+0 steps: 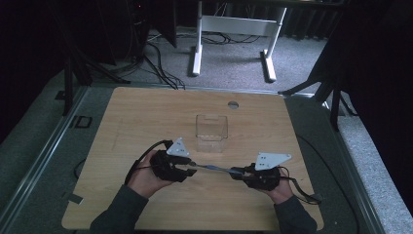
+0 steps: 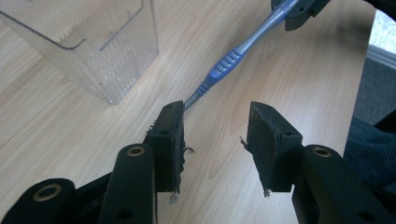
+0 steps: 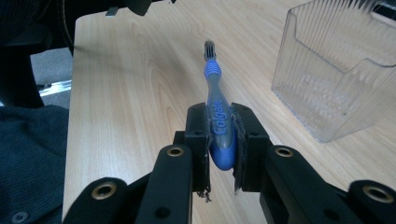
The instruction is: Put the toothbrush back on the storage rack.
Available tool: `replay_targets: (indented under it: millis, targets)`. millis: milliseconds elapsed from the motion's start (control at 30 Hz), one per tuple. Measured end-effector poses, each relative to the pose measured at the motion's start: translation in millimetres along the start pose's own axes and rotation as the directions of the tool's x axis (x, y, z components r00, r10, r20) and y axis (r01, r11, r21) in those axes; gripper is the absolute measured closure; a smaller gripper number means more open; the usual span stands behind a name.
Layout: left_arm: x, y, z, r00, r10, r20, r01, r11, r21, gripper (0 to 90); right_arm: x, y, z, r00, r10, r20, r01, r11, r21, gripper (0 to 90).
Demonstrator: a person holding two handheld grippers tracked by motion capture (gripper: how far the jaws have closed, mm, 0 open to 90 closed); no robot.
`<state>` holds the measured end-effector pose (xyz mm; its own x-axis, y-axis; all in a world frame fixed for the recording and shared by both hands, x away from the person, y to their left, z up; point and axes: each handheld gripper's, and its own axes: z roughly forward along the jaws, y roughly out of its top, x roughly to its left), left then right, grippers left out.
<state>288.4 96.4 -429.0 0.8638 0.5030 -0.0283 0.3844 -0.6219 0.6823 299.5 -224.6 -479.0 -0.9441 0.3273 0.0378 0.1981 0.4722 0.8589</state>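
The right gripper (image 3: 219, 140) clenches the handle of the blue-and-grey plastic toothbrush (image 3: 215, 100), bristle end at twelve o'clock; the left gripper (image 2: 215, 135), released, may knock it askew before the clear ribbed plastic holder (image 1: 212, 132)

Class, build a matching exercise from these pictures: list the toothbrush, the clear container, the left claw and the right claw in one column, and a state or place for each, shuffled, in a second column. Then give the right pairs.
Column one:
1. toothbrush
2. clear container
3. left claw
4. right claw

Column two:
A. jaws apart, nothing pressed between them
B. blue and grey, held off the table by its handle
C. shut on the handle
D. empty, upright on the wooden table

Pairs: 1-B, 2-D, 3-A, 4-C
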Motion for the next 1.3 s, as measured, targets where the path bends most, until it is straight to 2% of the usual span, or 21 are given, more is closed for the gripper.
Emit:
replay_targets:
  millis: [200,600,900,1100,1300]
  targets:
    - [3.9,-2.3,-1.4,0.9990,-0.045,-0.006,0.045,0.9986,-0.026,56.8,1.8,3.5,-2.5,0.9997,-0.001,0.026,0.002,1.000,-0.031,78.1]
    - [5.3,-1.7,1.5,0.9967,-0.081,-0.004,0.081,0.9954,-0.051,56.8,2.5,7.6,-3.4,0.9985,0.006,0.055,-0.002,0.997,-0.074,78.2]
    - [4.5,0.5,9.0,0.9940,-0.108,0.015,0.109,0.9920,-0.064,56.8,3.7,12.2,-7.5,0.9969,0.005,0.079,0.004,0.993,-0.116,78.2]
    - [5.4,0.7,13.5,0.9908,-0.133,0.026,0.134,0.9885,-0.070,56.8,4.0,12.9,-9.8,0.9959,0.007,0.090,0.004,0.991,-0.132,78.3]
    - [8.4,0.9,17.3,0.9839,-0.174,0.041,0.177,0.9801,-0.090,56.8,4.6,13.7,-11.7,0.9955,0.012,0.094,0.002,0.988,-0.154,78.3]
